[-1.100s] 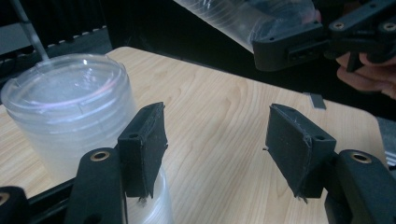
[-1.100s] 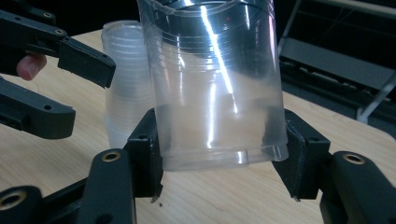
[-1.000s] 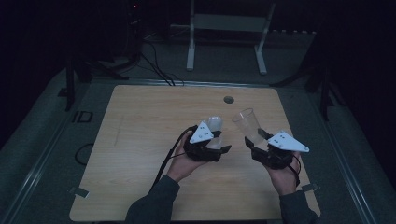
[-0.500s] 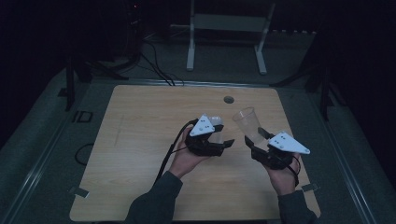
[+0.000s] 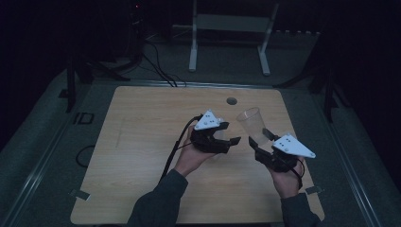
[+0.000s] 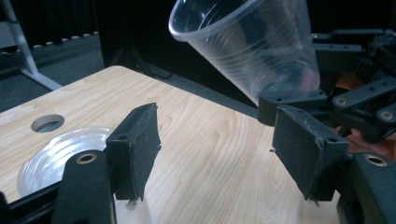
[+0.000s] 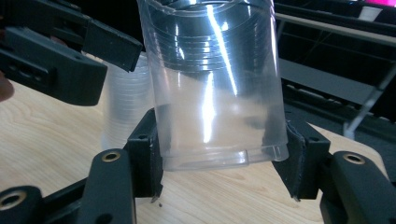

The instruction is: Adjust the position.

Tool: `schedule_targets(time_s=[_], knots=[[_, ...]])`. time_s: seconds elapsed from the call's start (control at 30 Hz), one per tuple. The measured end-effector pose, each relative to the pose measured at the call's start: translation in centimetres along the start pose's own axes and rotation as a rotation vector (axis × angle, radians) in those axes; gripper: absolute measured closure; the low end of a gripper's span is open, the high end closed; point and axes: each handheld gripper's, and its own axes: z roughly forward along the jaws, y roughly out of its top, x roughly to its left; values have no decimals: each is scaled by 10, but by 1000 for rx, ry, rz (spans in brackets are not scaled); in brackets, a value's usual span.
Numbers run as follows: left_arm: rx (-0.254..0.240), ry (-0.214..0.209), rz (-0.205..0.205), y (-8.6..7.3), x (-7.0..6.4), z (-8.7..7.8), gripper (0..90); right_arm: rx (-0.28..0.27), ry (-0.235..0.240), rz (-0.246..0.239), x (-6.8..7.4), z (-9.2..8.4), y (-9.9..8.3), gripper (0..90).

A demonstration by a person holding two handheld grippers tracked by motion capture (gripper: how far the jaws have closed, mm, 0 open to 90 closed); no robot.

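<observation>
The right gripper (image 5: 259, 142) clamps one cup (image 5: 251, 124) for separating, while the left gripper (image 5: 226, 138), jaws just opening, stands released above the stack (image 6: 60, 154).

1. Table (image 5: 142, 156) — pale wood with a fine grain pattern, and a dark round hole (image 5: 231, 100) near its far edge.
2. Clear cup (image 7: 212, 84) — see-through plastic with ridged rings near the rim.
3. Stack of cups (image 7: 123, 109), left of the clear cup — cloudy white, ringed.
4. Both grippers, left gripper (image 5: 222, 142) and right gripper (image 5: 257, 146) — black, each with a light grey 3-cornered plate.
5. Sleeves (image 5: 158, 208) — dark grey.
</observation>
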Motion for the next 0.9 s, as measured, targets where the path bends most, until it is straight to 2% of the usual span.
schedule_targets(time_s=[0.3, 0.57, 0.9], knots=[[-27, -33, -26, 8, -2, 2, 276, -25, -9, 14, 2, 0, 0, 417], [-46, -31, -49, 12, -4, 7, 211, -40, -16, 36, 3, 2, -4, 416], [-58, -53, -67, 14, -6, 11, 203, -51, -12, 47, 5, 3, -5, 416]])
